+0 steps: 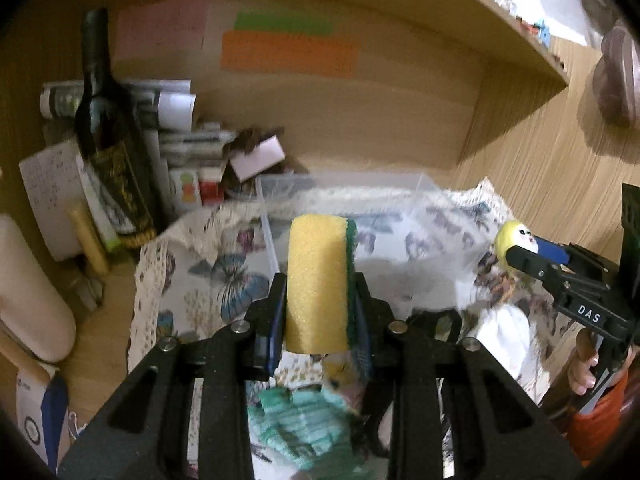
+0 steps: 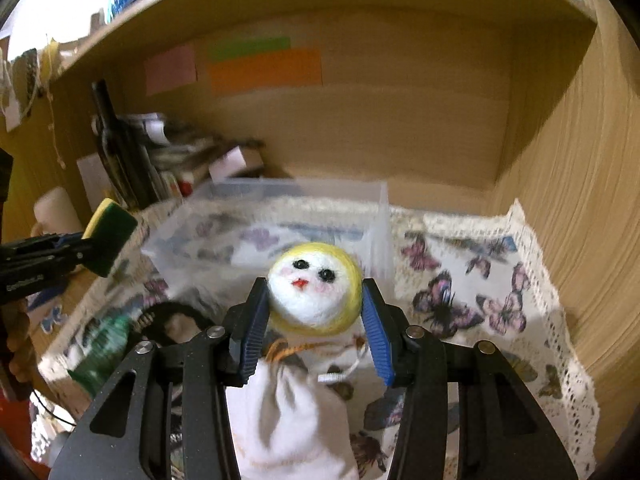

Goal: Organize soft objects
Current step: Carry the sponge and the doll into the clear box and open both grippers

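My left gripper point(image 1: 320, 292) is shut on a yellow sponge point(image 1: 318, 284) with a green scouring side, held upright above the butterfly cloth point(image 1: 208, 272). It also shows in the right wrist view point(image 2: 108, 236) at the left. My right gripper point(image 2: 316, 308) is shut on the felt head of a soft doll point(image 2: 314, 288) with a yellow rim, black eyes and a white cloth body point(image 2: 288, 416) hanging below. The doll's head also shows in the left wrist view point(image 1: 514, 238). A clear plastic bin point(image 2: 280, 216) stands just ahead of both grippers.
A teal knitted cloth point(image 1: 300, 424) lies below the left gripper. A dark wine bottle point(image 1: 108, 132), stacked papers and small boxes point(image 1: 256, 156) crowd the back left. Wooden shelf walls point(image 2: 580, 200) close in on the right. A black hair tie point(image 2: 176, 316) lies on the cloth.
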Demonstrator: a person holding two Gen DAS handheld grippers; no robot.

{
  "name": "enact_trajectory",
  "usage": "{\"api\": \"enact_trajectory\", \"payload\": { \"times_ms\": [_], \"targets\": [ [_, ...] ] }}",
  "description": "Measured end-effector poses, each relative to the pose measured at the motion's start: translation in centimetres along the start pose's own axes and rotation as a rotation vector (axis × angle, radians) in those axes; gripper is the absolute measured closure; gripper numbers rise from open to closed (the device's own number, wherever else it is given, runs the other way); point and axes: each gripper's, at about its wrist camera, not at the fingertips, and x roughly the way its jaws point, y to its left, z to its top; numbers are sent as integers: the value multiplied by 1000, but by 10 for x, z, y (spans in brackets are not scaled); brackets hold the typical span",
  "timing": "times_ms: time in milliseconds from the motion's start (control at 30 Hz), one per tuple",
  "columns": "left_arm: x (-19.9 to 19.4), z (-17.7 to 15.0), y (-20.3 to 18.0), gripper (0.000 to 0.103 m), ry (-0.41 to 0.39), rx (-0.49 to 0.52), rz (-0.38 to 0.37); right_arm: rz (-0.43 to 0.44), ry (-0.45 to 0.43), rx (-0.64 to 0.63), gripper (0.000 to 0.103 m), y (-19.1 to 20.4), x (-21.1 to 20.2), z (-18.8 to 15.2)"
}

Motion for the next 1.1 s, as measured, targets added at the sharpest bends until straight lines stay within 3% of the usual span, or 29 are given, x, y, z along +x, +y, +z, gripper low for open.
{"api": "enact_trajectory", "payload": {
  "times_ms": [300, 567, 1100],
  "targets": [
    [11, 36, -9, 73, -43, -2, -32, -9, -92, 6, 61, -1, -3, 34],
    [46, 59, -7, 73, 8, -17, -24, -22, -110, -20, 61, -3, 11, 60],
    [129, 57, -8, 73, 227, 28, 9, -17, 119, -77, 61, 4, 98, 52]
  ]
}}
